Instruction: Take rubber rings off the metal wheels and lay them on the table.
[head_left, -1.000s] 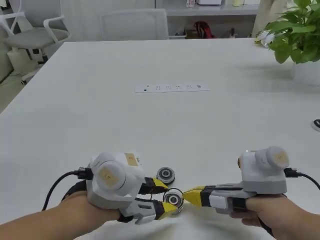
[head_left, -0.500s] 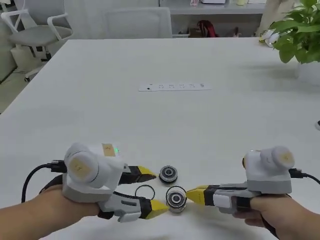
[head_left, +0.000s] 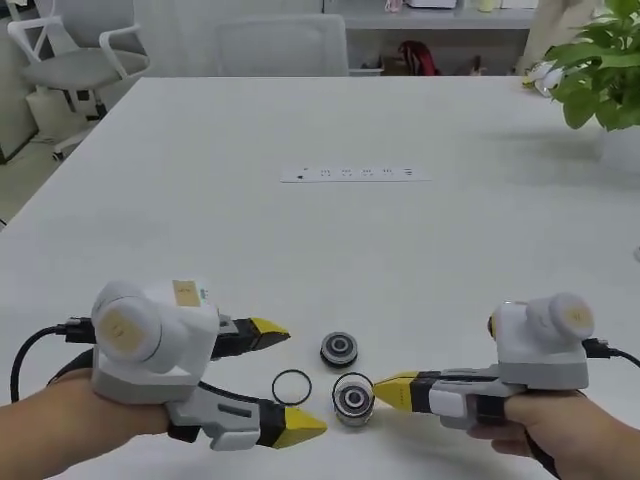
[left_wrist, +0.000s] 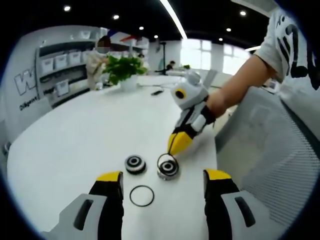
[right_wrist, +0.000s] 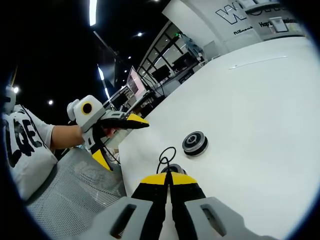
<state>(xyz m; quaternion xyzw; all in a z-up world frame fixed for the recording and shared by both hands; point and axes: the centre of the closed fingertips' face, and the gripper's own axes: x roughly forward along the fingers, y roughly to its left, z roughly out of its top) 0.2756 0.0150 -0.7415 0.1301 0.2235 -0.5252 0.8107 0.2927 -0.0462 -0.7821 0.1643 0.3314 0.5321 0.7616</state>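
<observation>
Left gripper (head_left: 303, 380) stands spread, with one freed rubber ring (head_left: 291, 386) lying flat on the table (head_left: 400, 250) between its jaws. Right gripper (head_left: 379, 385) is pressed together, tip against the near wheel (head_left: 352, 397). The second wheel (head_left: 338, 349) sits just beyond that tip, within reach of both.

Black rubber ring (head_left: 291, 386), silver-black wheels (head_left: 339, 349), white table (head_left: 300, 250), yellow jaws.

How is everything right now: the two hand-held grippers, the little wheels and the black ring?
Rubber ring: off its wheel, lying flat on the table.
Near wheel: lying flat, rim looks bare.
Far wheel: lying flat, dark ring seemingly on.
Left hand-held gripper: open, empty.
Right hand-held gripper: shut, tips at the Near wheel.
</observation>
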